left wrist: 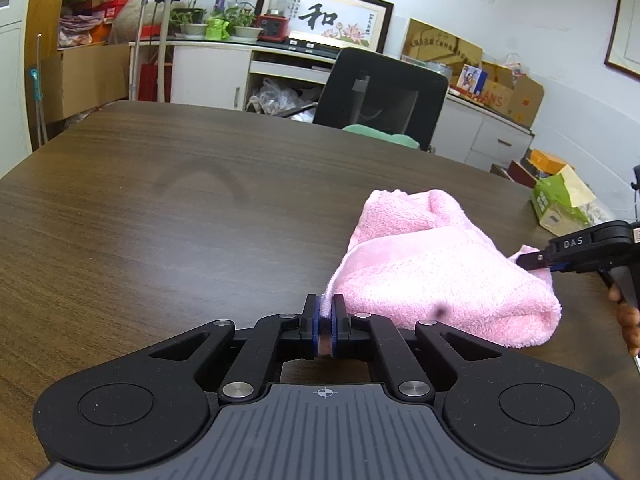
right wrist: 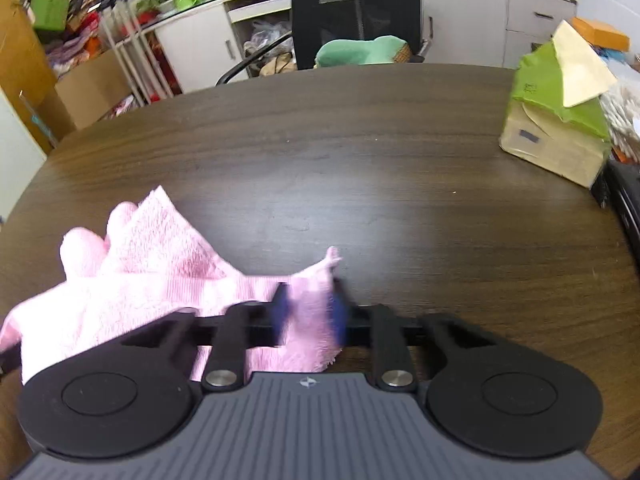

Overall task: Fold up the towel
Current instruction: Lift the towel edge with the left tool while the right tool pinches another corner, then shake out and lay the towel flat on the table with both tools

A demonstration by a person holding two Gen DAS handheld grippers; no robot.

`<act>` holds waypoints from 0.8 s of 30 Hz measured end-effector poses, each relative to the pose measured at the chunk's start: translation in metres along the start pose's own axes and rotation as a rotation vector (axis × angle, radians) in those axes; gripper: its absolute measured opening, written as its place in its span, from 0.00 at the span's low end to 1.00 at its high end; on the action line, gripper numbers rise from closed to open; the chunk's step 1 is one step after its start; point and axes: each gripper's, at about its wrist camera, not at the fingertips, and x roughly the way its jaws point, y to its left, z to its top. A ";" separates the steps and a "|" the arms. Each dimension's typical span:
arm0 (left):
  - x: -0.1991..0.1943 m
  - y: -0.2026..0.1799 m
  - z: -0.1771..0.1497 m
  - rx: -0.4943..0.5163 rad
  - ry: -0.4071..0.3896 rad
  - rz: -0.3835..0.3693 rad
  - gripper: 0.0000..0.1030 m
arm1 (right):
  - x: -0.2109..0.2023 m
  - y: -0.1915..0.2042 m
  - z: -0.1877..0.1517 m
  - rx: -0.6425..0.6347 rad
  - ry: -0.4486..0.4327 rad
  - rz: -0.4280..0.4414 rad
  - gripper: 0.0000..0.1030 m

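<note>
Pinching a thin bit of edge is where this could come undone. The left gripper (left wrist: 328, 316) has its blue-padded jaws nearly together, with only a sliver of the fluffy pink terry towel (left wrist: 440, 276) between them, right at the near corner. Not much cloth in there, so a sharp tug could pull it free.

The right gripper (right wrist: 310, 312) has a fatter wad of the same towel bunched between its pads, and its jaws sit narrow around that. That view is blurry, so I can't tell how firm the grip is. From the left wrist view the right gripper's tip meets the towel at its far right side.

The towel itself lies in a rumpled heap on the dark wood-grain table (left wrist: 160, 200), partly doubled over, spanning between both grippers.

Things I'd worry about:
- Uneven grips — one corner slipping first means a crooked fold.
- The bunched middle dragging on the table and rolling into a lump instead of laying flat.
- The green-and-cream tissue pack (right wrist: 560, 120) is well apart from the towel, so probably not in the way.
</note>
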 end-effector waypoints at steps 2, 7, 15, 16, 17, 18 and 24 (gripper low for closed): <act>0.000 0.005 0.002 -0.028 0.001 -0.001 0.05 | -0.006 0.001 -0.003 -0.013 -0.044 -0.005 0.06; -0.013 0.013 0.005 -0.063 -0.067 -0.028 0.05 | -0.039 0.000 -0.002 -0.025 -0.180 0.037 0.06; -0.056 0.032 0.016 -0.148 -0.206 -0.171 0.05 | -0.123 0.005 -0.013 -0.067 -0.376 0.279 0.06; -0.065 0.035 0.017 -0.157 -0.235 -0.189 0.05 | -0.129 0.004 -0.017 -0.069 -0.377 0.295 0.06; -0.074 0.038 0.018 -0.166 -0.267 -0.207 0.05 | -0.140 0.007 -0.026 -0.089 -0.371 0.322 0.06; -0.085 0.041 0.017 -0.167 -0.291 -0.230 0.05 | -0.151 0.009 -0.035 -0.108 -0.365 0.349 0.06; -0.145 0.060 -0.021 -0.121 -0.350 -0.322 0.05 | -0.196 0.023 -0.105 -0.212 -0.304 0.397 0.06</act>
